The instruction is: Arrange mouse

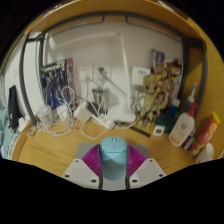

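Observation:
A light blue computer mouse [113, 158] sits between my gripper's two fingers, its wheel end pointing away from me. The magenta pads [92, 160] press against both of its sides. My gripper [113, 160] is shut on the mouse and holds it over the near part of the wooden desk [60, 145].
The back of the desk is crowded: white cables and chargers [85, 118] to the left, a wooden figure and small items [152, 100] to the right, a white bottle [182, 125] and a red-capped bottle [207, 130] at the far right. A white wall stands behind.

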Demonstrator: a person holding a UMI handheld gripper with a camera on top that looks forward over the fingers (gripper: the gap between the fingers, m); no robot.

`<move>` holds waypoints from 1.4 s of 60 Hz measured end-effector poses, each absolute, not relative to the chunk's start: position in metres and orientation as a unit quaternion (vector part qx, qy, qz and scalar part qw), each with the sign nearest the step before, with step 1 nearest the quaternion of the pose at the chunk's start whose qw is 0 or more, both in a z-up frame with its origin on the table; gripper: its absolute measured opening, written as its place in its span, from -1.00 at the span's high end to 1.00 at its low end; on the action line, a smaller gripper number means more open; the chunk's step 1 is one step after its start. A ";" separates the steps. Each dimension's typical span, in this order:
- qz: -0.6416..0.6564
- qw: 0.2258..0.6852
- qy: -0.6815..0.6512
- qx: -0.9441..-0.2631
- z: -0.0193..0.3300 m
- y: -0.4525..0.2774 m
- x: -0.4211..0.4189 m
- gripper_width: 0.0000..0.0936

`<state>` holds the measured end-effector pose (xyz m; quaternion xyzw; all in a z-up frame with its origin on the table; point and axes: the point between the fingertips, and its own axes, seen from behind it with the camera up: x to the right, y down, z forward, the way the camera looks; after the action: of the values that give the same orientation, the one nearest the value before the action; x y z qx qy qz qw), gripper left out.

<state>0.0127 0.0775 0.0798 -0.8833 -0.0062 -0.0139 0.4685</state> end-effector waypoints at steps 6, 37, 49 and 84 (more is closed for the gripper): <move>-0.008 0.434 -0.002 -0.901 0.030 0.078 0.011 0.36; -0.027 0.388 0.030 -0.921 -0.003 0.064 0.034 -0.79; -0.025 0.428 0.038 -0.903 0.090 0.059 0.026 -0.78; -0.008 0.478 0.012 -0.878 0.255 -0.042 -0.087 -0.83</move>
<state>-0.0868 -0.0423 0.2548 -0.8782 0.0116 -0.0080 0.4780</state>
